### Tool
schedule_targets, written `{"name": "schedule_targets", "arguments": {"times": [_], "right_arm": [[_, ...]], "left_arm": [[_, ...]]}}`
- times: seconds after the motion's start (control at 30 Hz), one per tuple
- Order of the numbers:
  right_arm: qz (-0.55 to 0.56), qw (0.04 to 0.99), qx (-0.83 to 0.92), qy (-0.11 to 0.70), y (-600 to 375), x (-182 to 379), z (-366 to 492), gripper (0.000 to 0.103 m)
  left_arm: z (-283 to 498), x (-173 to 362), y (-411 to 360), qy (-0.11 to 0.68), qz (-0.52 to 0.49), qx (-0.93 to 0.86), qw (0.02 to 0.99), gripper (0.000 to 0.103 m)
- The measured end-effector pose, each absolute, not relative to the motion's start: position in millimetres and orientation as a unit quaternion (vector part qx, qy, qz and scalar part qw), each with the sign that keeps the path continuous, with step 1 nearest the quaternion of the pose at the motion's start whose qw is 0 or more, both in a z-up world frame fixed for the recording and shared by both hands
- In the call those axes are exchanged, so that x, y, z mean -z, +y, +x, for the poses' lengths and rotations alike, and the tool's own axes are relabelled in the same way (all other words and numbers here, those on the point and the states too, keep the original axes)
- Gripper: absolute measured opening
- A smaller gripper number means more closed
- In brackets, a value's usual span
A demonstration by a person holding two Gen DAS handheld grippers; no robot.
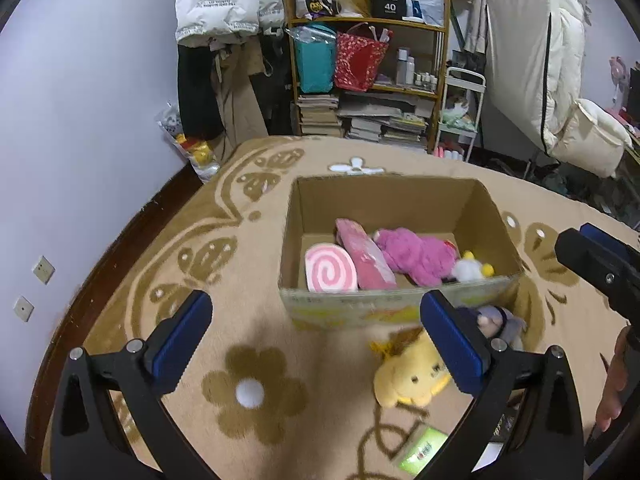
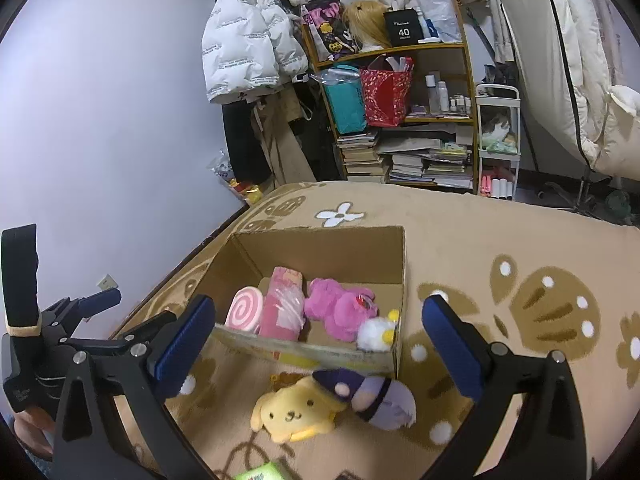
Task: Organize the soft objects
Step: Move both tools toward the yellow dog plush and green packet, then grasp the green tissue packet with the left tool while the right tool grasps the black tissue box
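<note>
Both tools are spread wide and hold nothing. The right tool (image 2: 318, 344) hangs above the blanket-covered bed (image 2: 500, 240), tipped down and forward, and the two toys still outside the cardboard box (image 2: 400, 280) lie straight ahead between its fingers, just on the near side of the box's front wall. The purple-hatted plush doll (image 2: 372, 398) lies touching that wall, its long axis running across the tool's opening, hat tip pointing left; the yellow dog plush (image 2: 294, 410) sits just left of it, overlapped by the hat. The left tool (image 1: 316, 344) hovers off to the left of the box's near wall, so from its camera the yellow dog plush (image 1: 408, 376) sits by its right finger and the doll (image 1: 500, 322) is partly hidden behind that finger. The right hand looks nearer and better centred, so a short descent ought to bring it onto the doll. Inside the box already lie a pink swirl cushion (image 2: 245, 312), a pink wrapped roll (image 2: 282, 308), a magenta plush (image 2: 340, 312) and a small white chick plush (image 2: 378, 332). A green packet (image 1: 422, 450) lies nearest the camera.
</note>
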State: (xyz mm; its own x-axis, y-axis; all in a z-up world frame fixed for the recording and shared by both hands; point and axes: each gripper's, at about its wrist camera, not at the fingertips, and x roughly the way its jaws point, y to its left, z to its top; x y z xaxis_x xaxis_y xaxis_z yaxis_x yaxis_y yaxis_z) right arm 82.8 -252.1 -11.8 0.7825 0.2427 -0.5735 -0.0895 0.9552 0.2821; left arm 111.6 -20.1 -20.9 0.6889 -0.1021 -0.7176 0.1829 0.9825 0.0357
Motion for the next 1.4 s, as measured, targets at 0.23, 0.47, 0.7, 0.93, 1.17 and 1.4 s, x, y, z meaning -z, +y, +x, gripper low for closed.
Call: {"name": "schedule_targets", "arguments": {"times": [0.23, 0.47, 0.7, 0.93, 1.17, 1.4], "right_arm": [[0.126, 0.931, -0.092, 0.33, -249.7, 16.6, 56.2, 0.103], [0.144, 0.921, -0.082, 0.354, -249.7, 35.9, 26.6, 0.103], [0.171, 0.903, -0.067, 0.389, -253.9, 61.4, 10.7, 0.103], [0.186, 0.879, -0.065, 0.435, -250.5, 88.2, 6.5, 0.097], [0.186, 0.843, -0.047, 0.502, -244.4, 129.8, 11.7, 0.087], [0.208, 0.822, -0.029, 0.53, -253.6, 151.6, 15.0, 0.078]], "left_arm": [[85.1, 35.1, -22.2, 0.411, 0.043, 0.089, 0.906, 0.103], [51.6, 50.4, -42.5, 0.424, 0.08, 0.122, 0.894, 0.103], [30.7, 68.6, -59.6, 0.444, 0.113, 0.144, 0.877, 0.103], [26.0, 90.2, -73.2, 0.469, 0.134, 0.154, 0.859, 0.103], [23.6, 116.3, -87.8, 0.501, 0.158, 0.172, 0.833, 0.103], [25.5, 134.0, -99.7, 0.524, 0.159, 0.182, 0.817, 0.103]]}}
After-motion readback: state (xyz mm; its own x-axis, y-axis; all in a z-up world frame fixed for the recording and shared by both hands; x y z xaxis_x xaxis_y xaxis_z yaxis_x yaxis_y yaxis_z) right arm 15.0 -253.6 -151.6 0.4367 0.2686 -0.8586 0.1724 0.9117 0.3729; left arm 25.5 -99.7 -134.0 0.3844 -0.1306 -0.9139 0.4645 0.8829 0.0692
